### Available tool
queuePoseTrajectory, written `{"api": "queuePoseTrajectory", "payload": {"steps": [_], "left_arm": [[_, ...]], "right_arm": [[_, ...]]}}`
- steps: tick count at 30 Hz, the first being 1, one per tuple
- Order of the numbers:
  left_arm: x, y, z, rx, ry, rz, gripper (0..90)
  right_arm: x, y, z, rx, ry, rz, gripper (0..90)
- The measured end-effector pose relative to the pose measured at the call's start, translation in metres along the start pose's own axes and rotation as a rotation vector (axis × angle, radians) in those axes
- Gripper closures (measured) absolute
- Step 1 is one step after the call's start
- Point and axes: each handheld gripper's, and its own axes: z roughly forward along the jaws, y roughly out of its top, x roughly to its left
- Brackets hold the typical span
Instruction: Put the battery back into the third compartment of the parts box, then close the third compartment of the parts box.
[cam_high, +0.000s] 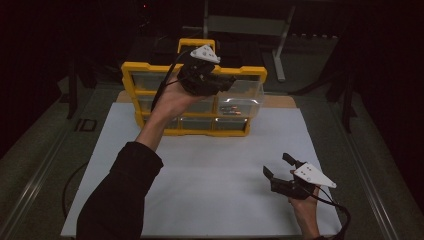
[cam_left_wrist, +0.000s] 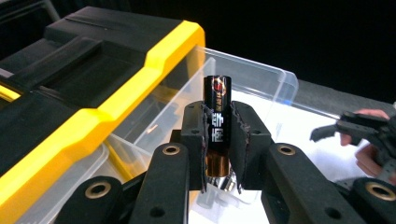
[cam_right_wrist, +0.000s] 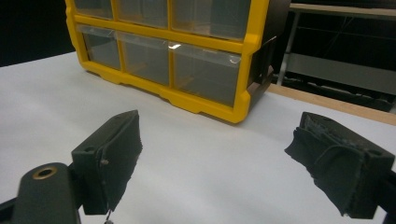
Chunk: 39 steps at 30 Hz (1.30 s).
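— Battery (cam_left_wrist: 217, 122), one, cylindrical, black with a copper-coloured band at the lower end and pale lettering on its side. Location?

— I held it upright between the pads of my left hand-held gripper (cam_left_wrist: 217, 140), clenched on its middle, above the pulled-out clear drawer (cam_left_wrist: 261, 81) at the upper right of the organiser.

— Organiser, entry?

— Yellow-framed drawer cabinet (cam_high: 150, 67) with a black top, several clear drawers in rows, standing at the far edge of the white sheet (cam_high: 210, 170) on the bench. In the high view my left hand-held gripper (cam_high: 212, 80) was raised in front of its top row, just beside the open drawer (cam_high: 245, 92). Some small items lay in that drawer; I could not tell what they were.

— Second hand-held gripper?

— My right hand-held gripper (cam_right_wrist: 215, 158) was released, jaws wide apart with nothing between them, only white sheet below. In the high view it (cam_high: 279, 166) sat low at the near right of the sheet, well apart from the cabinet, pointing toward it.

— Cabinet front from that side?

— Lower drawers closed, contents unclear.
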Motion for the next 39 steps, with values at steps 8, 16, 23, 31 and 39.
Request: {"api": "queuePoseTrajectory", "payload": {"steps": [8, 16, 23, 31, 39], "left_arm": [[0.004, -0.003, -0.001, -0.028, 0.045, -0.078, 32.1], [0.009, -0.013, -0.003, 0.026, 0.004, -0.092, 15.8], [0.008, -0.023, -0.003, 0.087, -0.050, -0.066, 13.3], [0.010, -0.036, -0.005, 0.113, -0.070, -0.064, 12.2], [0.010, -0.047, -0.007, 0.126, -0.076, -0.066, 15.1]], "right_arm": [[0.000, 0.000, -0.001, -0.003, -0.001, 0.003, 14.3], [0.000, 0.000, 0.000, 0.001, 0.000, 0.002, 14.3], [0.000, 0.000, 0.000, 0.004, -0.001, 0.001, 14.3], [-0.001, 0.000, -0.001, 0.001, -0.004, 0.001, 14.3], [0.000, 0.000, 0.000, 0.004, -0.003, 0.001, 14.3]]}}
